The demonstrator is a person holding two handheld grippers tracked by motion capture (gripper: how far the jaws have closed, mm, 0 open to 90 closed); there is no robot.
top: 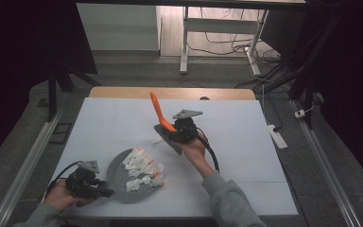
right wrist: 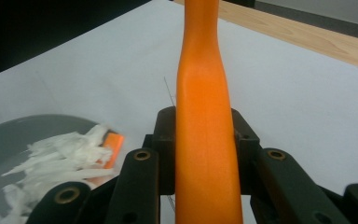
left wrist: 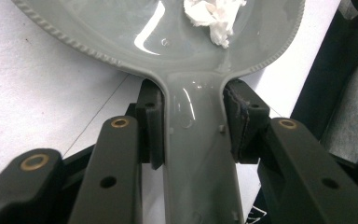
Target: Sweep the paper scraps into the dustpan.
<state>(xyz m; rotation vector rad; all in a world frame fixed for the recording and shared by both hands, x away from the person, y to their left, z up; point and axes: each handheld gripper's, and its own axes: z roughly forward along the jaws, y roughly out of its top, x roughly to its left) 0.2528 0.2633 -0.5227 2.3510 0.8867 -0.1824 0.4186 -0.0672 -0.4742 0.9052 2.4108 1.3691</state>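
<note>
Right gripper (top: 174,128) clamps orange brush handle (right wrist: 205,140), lifted, long axis tilting up & away from dustpan (top: 118,177), which lies down-left w/ paper scraps (top: 142,168). Left gripper (top: 105,191) grips dustpan's handle (left wrist: 198,154) at near-left table edge.

Lab or recording room: dark curtains (top: 23,42) at 10 o'clock, desk frame (top: 185,42) and floor cables (top: 227,45) at 12, carpet.

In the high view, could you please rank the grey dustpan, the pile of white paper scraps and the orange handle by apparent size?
1. Grey dustpan, largest.
2. Pile of white paper scraps.
3. Orange handle, smallest, though raised toward the camera, so its rank is less certain.
</note>
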